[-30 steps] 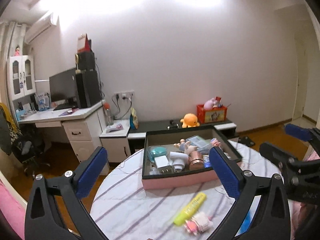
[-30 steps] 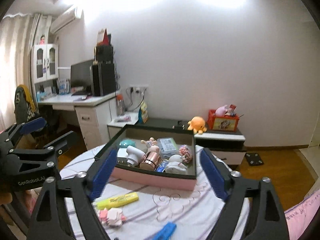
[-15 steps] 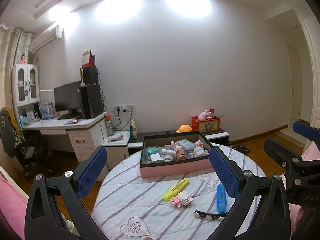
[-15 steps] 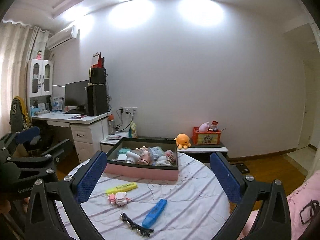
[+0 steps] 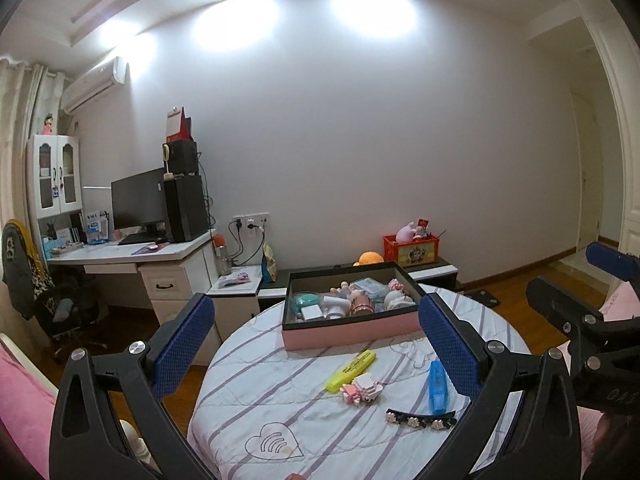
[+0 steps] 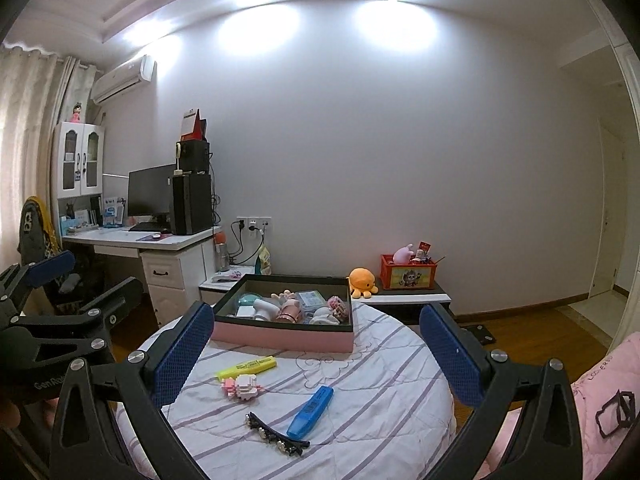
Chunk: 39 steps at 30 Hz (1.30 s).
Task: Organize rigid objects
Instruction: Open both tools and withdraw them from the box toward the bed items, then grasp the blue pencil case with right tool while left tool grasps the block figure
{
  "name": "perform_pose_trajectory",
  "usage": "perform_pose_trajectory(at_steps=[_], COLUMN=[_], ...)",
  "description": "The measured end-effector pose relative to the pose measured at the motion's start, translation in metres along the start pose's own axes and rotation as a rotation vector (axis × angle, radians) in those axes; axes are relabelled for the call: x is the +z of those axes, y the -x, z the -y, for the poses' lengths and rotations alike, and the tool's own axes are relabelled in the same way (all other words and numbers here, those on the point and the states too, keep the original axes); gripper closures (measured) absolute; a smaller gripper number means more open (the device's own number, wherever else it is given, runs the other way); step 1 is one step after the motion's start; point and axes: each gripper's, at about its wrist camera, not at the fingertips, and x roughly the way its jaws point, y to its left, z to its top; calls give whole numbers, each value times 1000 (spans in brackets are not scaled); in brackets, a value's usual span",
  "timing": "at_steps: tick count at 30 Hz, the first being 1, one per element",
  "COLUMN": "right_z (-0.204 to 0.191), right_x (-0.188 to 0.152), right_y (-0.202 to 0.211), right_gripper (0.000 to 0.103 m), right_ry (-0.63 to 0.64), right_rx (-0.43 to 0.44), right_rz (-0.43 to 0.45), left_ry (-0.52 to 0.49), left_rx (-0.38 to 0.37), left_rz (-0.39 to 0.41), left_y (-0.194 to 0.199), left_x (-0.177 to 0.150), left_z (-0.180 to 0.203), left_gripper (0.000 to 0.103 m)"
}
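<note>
Nearest the lens, the left gripper [image 5: 316, 348] hangs above the near edge of the round table [image 5: 256, 396] with its two black plastic arms spread wide and nothing between the blue, mesh-textured pads [image 5: 182, 346]; the right gripper [image 6: 318, 354] is likewise wide apart and holds nothing, its blue pads [image 6: 450, 358] framing the tabletop. The table wears a white quilted cloth crossed by lilac stripes, with a stitched heart outline [image 5: 272, 442] close to the front edge. Lying loose on that cloth, closest in, is a slim black hair clip [image 6: 276, 434] studded with small flower-shaped beads. Just beyond it a blue highlighter [image 6: 311, 410], a flat-sided plastic stick, lies at a slant, near the clip but apart from it. To its left sits a small pink and white block toy [image 6: 242, 386] built of tiny square bricks, and just behind it a yellow highlighter [image 6: 248, 366] lies nearly touching it. Farther back stands a shallow rectangular box [image 6: 280, 338] with a pink outer wall and dark rim and lining, filled with a jumble of small hard things: a teal round piece, white plastic parts, a copper-coloured cylinder, a clear case. Beyond the table, a low dark cabinet carries an orange plush octopus [image 6: 362, 280] and a red crate [image 6: 408, 276], and a white desk [image 6: 160, 248] with a black monitor stands against the plain wall on the left.
</note>
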Motion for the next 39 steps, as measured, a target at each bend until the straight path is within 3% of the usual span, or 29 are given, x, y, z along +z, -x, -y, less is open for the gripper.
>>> perform_pose_trajectory(at_steps=[11,23,33,36,39], right_z=[4,14,17,18,17], right_x=[-27,-96,-122,-128,-135], right_y=[-25,-110,-179,-191,-198], right_gripper=[0,0,0,10,39], right_ry=[-12,-48,-78,-91,-58], right_rx=[-15,-59,-21,-6,14], right_rz=[-110,-420,-587,-629,-668], left_ry=[17,19,26,24,28], left_rx=[17,25,-5,-7,-36], left_rz=[-151,-370,-480,-504,-526], left_y=[-39,-103,-143,-152,-160], left_x=[-35,-94,-118,-122,-125], left_z=[-17,-30,-35,-34,-30], left_gripper=[0,0,0,0,0])
